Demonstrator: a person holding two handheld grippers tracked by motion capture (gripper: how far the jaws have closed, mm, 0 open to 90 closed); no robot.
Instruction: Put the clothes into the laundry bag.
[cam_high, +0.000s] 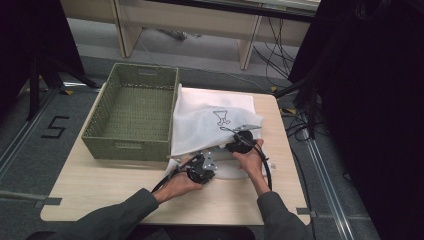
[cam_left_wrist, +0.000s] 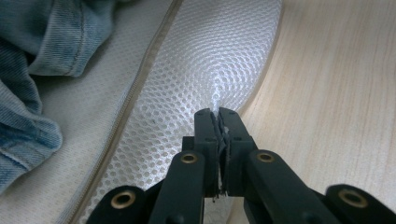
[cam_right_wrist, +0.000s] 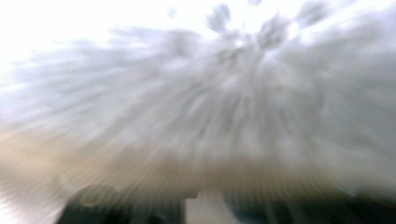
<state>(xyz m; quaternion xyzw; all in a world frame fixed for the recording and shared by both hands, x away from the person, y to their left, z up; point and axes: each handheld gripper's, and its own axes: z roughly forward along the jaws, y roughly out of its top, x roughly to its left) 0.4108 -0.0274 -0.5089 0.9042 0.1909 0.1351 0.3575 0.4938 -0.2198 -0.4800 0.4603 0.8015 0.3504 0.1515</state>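
With our left claw (cam_left_wrist: 218, 116) clenched on the near edge of the limp, light white mesh laundry bag (cam_left_wrist: 205, 60) on the table, our blurred right claw's (cam_high: 243, 140) grip stays unclear; pinch hems.

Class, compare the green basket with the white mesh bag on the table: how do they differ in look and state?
The basket is green, woven and stiff, holding its box shape; the bag is white, soft mesh, rumpled and partly lifted. The basket stands empty and untouched; the bag has denim lying on it, and the left gripper is shut on its edge. Both rest on the table, side by side.
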